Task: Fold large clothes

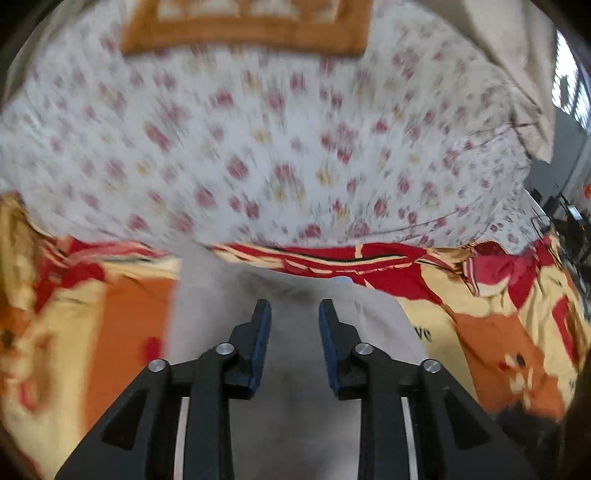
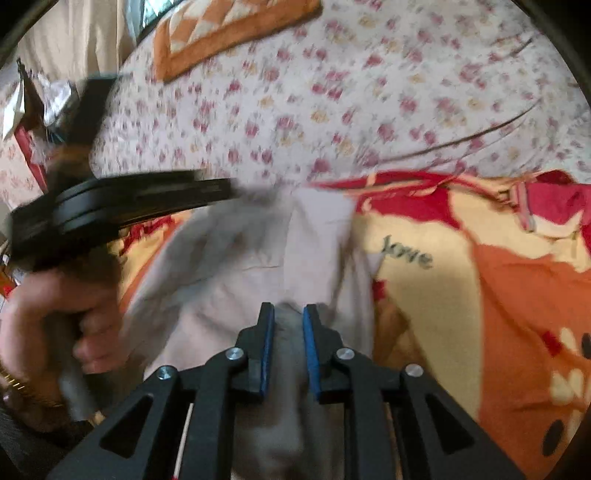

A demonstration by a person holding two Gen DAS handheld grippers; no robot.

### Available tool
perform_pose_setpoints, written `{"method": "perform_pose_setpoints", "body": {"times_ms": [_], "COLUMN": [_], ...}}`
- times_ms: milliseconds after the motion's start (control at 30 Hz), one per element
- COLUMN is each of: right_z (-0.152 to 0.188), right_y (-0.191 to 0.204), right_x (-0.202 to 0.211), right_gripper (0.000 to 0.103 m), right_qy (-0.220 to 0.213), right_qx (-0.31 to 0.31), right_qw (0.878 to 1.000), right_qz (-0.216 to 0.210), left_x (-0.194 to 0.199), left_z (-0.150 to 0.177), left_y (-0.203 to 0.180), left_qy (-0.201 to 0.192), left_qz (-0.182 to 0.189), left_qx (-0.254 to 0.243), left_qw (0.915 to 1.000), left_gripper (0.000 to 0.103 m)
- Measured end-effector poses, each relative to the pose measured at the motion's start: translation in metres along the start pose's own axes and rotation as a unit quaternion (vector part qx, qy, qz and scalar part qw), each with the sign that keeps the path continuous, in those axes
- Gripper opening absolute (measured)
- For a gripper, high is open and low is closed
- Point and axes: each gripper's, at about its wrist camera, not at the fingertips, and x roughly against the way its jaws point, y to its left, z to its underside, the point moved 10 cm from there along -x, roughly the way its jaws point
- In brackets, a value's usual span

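Observation:
A pale pinkish-white garment point(image 2: 251, 258) lies on a red, orange and cream blanket point(image 2: 517, 295) on the bed. In the left wrist view the same garment point(image 1: 295, 369) lies under my left gripper point(image 1: 294, 314), whose jaws stand apart with nothing between them. My right gripper point(image 2: 289, 317) has its blue pads close together with a fold of the garment pinched between them. The left gripper and the hand that holds it show blurred at the left of the right wrist view point(image 2: 122, 203), over the garment's far left part.
A white bedsheet with small red flowers point(image 1: 258, 147) covers the bed beyond the blanket. An orange patterned cushion point(image 1: 243, 26) lies at the far side. The blanket carries the word "love" point(image 2: 406, 254). Furniture stands off the bed's edges point(image 1: 569, 221).

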Motion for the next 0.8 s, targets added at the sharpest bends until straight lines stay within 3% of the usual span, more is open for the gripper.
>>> {"method": "perform_pose_setpoints", "body": {"times_ms": [33, 100, 133, 167, 200, 267, 433, 567, 633, 800], "right_z": [0.0, 0.003, 0.006, 0.01, 0.014, 0.024, 0.065, 0.093, 0.098, 0.095], "right_y": [-0.001, 0.0, 0.004, 0.007, 0.007, 0.005, 0.014, 0.033, 0.038, 0.038], "right_x": [0.014, 0.041, 0.058, 0.076, 0.096, 0.125, 0.165, 0.179, 0.193, 0.22], "right_gripper": [0.016, 0.018, 0.02, 0.032, 0.056, 0.081, 0.081, 0.081, 0.081, 0.081], "right_qy": [-0.011, -0.024, -0.03, -0.038, -0.051, -0.072, -0.072, -0.036, -0.036, -0.049], "right_qx": [0.002, 0.011, 0.016, 0.013, 0.006, -0.007, 0.021, 0.06, 0.065, 0.075], "right_qw": [1.0, 0.999, 0.999, 0.999, 0.999, 0.997, 0.996, 0.997, 0.996, 0.992], "right_qz": [0.009, 0.019, 0.015, 0.005, 0.0, 0.01, 0.039, 0.04, 0.054, 0.093], "left_x": [0.02, 0.067, 0.085, 0.101, 0.117, 0.137, 0.168, 0.169, 0.172, 0.195], "left_z": [0.002, 0.014, 0.021, 0.031, 0.043, 0.064, 0.11, 0.137, 0.147, 0.157], "left_y": [0.002, 0.008, 0.011, 0.015, 0.015, 0.015, -0.001, -0.016, -0.023, -0.04], "left_qy": [-0.013, -0.046, -0.056, -0.061, -0.066, -0.072, -0.074, -0.024, -0.007, -0.022], "left_qz": [-0.008, -0.026, -0.038, -0.048, -0.056, -0.072, -0.116, -0.078, -0.081, -0.094], "left_qx": [-0.01, -0.02, -0.021, -0.024, -0.027, -0.026, -0.024, 0.023, 0.024, 0.008], "left_qw": [0.9998, 0.9984, 0.9975, 0.9967, 0.9959, 0.9945, 0.9902, 0.9964, 0.9964, 0.9953], "left_gripper": [0.031, 0.06, 0.065, 0.07, 0.072, 0.073, 0.074, 0.074, 0.074, 0.074]}}
